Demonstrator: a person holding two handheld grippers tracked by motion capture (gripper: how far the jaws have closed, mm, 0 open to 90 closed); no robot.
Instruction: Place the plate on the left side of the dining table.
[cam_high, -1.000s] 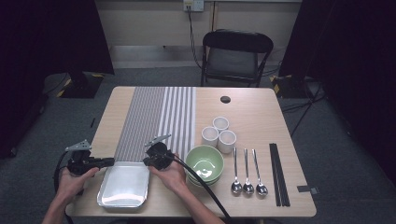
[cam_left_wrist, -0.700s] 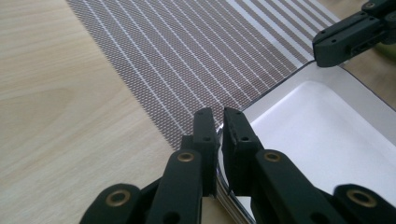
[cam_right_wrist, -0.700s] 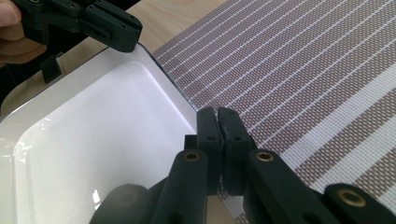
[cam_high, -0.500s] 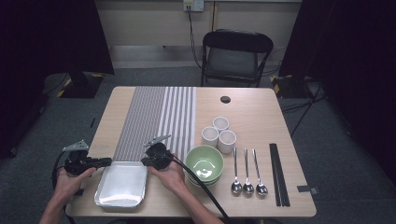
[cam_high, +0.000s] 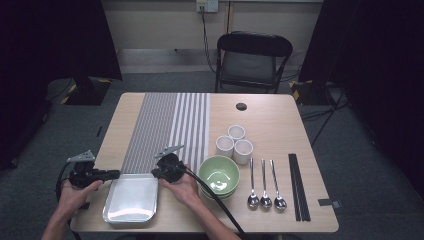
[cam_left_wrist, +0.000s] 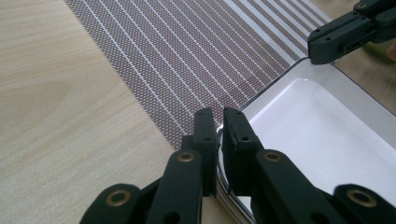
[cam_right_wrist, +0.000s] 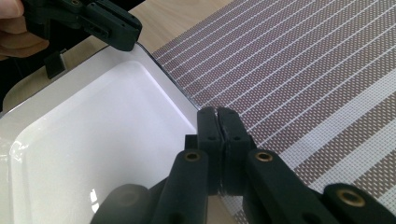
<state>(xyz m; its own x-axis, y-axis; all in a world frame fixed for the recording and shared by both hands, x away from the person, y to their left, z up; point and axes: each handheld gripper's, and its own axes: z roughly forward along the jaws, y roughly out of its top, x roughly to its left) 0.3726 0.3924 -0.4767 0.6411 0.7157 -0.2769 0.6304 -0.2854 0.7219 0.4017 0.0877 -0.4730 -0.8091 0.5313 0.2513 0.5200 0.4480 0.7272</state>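
Shiny rectangular metal tray (cam_high: 131, 199) was gripped at its far corners, left gripper (cam_left_wrist: 218, 122) and right gripper (cam_right_wrist: 218, 120) clamped on rim, no writing legible.

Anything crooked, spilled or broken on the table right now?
Nothing stands out. The tray sits square at the near end of the striped mat, its far corners pinched by the left gripper and right gripper. Bowl, cups, spoons and chopsticks lie tidy.

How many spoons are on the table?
3. The spoons lie side by side near the table's right front, between the green bowl and the black chopsticks. None seem hidden.
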